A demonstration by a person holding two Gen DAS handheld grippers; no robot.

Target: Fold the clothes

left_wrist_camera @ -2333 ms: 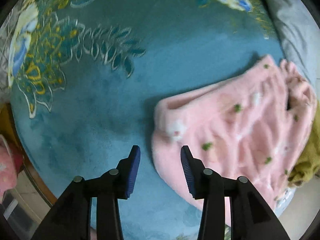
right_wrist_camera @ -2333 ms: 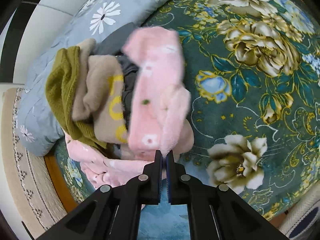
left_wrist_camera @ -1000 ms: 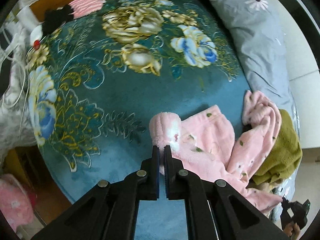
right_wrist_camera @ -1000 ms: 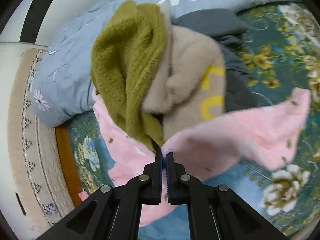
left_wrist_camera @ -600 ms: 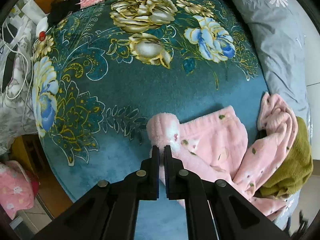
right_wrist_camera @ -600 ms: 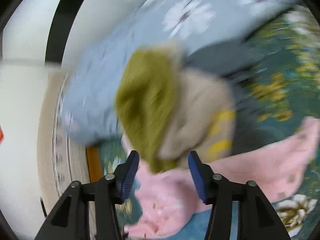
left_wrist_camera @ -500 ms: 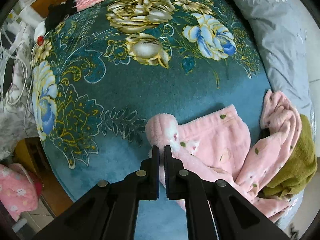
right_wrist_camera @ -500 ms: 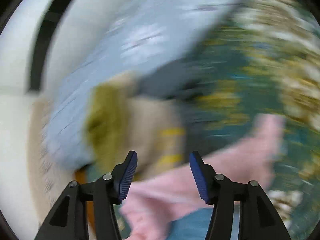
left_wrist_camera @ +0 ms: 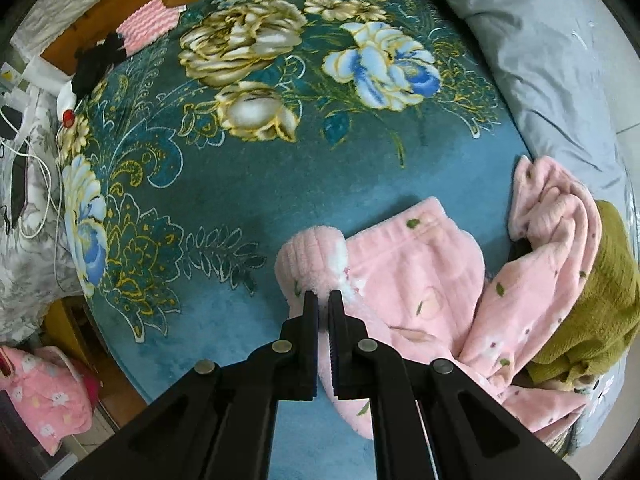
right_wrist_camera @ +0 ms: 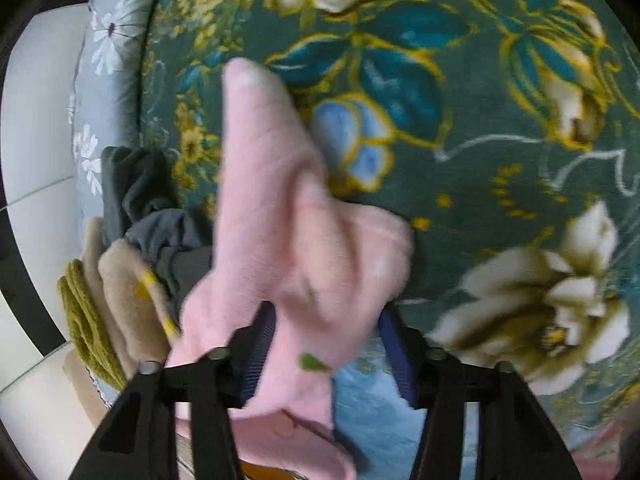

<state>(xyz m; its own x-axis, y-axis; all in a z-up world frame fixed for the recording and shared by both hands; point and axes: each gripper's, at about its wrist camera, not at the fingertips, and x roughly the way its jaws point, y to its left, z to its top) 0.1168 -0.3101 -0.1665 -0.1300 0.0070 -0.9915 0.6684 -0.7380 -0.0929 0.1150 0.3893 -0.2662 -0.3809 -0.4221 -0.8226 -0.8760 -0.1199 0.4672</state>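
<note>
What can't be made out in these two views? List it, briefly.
- Right wrist view: motion blur smears the pink garment, so whether the open right tongs touch it is unclear.
- Left wrist view: the left tongs are shut on the pink garment; the pinched edge is hidden between them.
- Left wrist view: the olive sweater is cut off by the frame edge.
- Right wrist view: the grey garment is partly hidden behind the pink one.

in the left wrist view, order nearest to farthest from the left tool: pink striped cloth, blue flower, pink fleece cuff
1. pink fleece cuff, clamped at the left tool tips.
2. blue flower, further up the blanket, right of centre.
3. pink striped cloth, at the far upper-left edge.
</note>
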